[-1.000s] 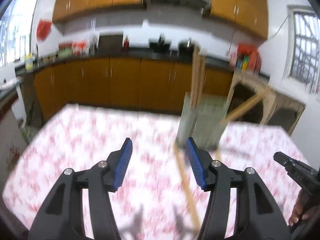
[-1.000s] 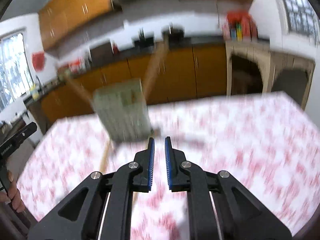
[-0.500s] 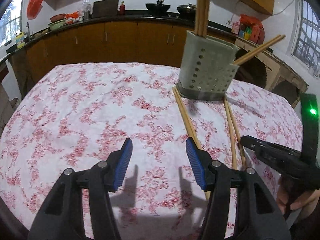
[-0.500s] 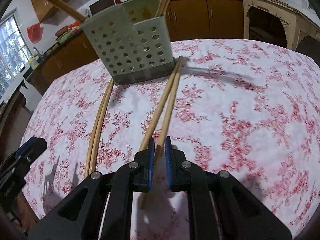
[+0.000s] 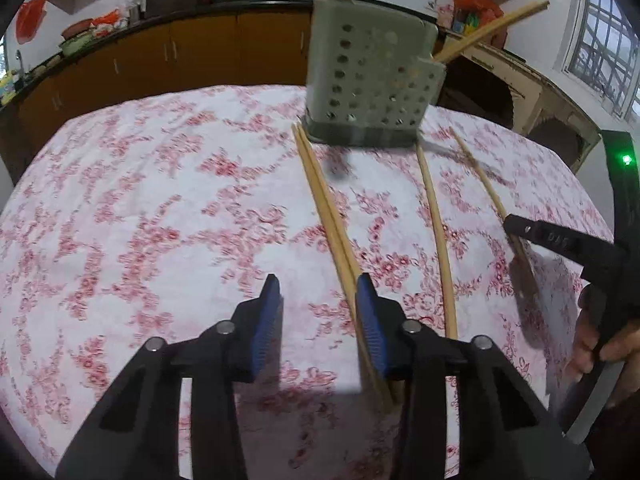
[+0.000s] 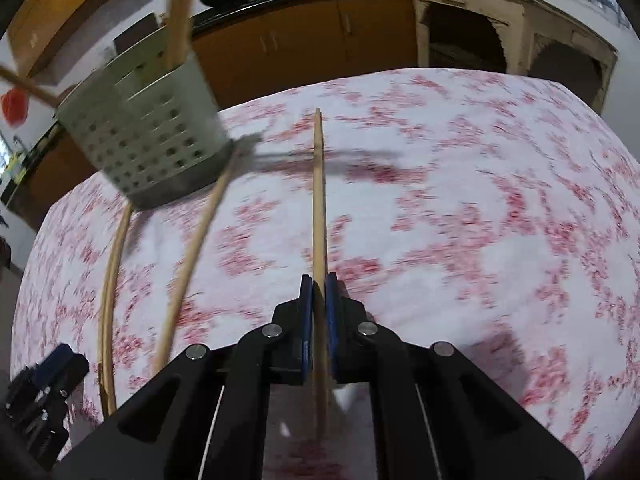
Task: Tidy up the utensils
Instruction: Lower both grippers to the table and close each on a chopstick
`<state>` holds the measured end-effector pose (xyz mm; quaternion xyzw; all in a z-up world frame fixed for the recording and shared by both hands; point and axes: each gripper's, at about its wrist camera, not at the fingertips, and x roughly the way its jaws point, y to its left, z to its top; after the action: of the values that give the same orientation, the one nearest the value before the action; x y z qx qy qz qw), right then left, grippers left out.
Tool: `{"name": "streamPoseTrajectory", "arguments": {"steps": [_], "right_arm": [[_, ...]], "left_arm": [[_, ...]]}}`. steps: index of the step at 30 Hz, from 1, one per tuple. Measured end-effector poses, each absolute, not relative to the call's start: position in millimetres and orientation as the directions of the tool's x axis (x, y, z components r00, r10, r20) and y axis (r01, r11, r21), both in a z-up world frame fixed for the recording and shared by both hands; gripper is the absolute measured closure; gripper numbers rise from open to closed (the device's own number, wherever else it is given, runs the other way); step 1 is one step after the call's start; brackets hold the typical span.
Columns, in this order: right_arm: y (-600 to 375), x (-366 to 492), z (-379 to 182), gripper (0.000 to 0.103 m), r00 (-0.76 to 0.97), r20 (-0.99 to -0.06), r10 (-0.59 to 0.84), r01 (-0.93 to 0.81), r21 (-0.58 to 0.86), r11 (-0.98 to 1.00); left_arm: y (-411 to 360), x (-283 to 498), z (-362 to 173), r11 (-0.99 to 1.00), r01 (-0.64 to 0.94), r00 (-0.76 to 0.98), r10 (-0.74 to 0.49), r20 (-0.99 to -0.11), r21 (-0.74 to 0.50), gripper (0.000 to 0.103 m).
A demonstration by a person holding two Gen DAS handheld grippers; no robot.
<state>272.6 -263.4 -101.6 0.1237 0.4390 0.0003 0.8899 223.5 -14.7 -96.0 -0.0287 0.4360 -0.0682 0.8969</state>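
Right wrist view is showing the right gripper (image 6: 319,292) clenching a single chopstick (image 6: 318,200), blue pads pressing on both its sides, its far end pointing out over the floral tablecloth (image 6: 480,220). Left wrist view is showing the left gripper (image 5: 318,300) with its jaws just closing in but still parted, a pair of chopsticks (image 5: 324,200) lying between them against the right pad. A perforated grey holder (image 5: 372,84) is standing beyond, sticks poking up from it.
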Motion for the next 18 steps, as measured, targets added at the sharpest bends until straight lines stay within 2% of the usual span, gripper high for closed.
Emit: {"name": "streamPoseTrajectory", "arguments": {"steps": [5,8,11,18], "right_arm": [[-258,272,-102,0.095,0.621,-0.779,0.085,0.087,0.176,0.981],[-257,270,-101,0.095,0.623,-0.778,0.081,0.078,0.165,0.983],[-257,268,-102,0.095,0.626,-0.775,0.084,0.069,0.163,0.984],[-270,273,-104,0.095,0.642,-0.766,0.03,0.097,0.121,0.988]], "left_arm": [[-25,230,-102,0.992,0.104,0.607,-0.124,-0.785,-0.076,0.074],[-24,237,-106,0.996,0.071,0.602,-0.08,-0.795,-0.047,0.088],[-14,243,-105,0.998,0.034,0.6,-0.062,-0.797,-0.053,0.094],[39,264,-102,0.993,-0.116,0.598,0.051,-0.8,-0.023,0.094]]}}
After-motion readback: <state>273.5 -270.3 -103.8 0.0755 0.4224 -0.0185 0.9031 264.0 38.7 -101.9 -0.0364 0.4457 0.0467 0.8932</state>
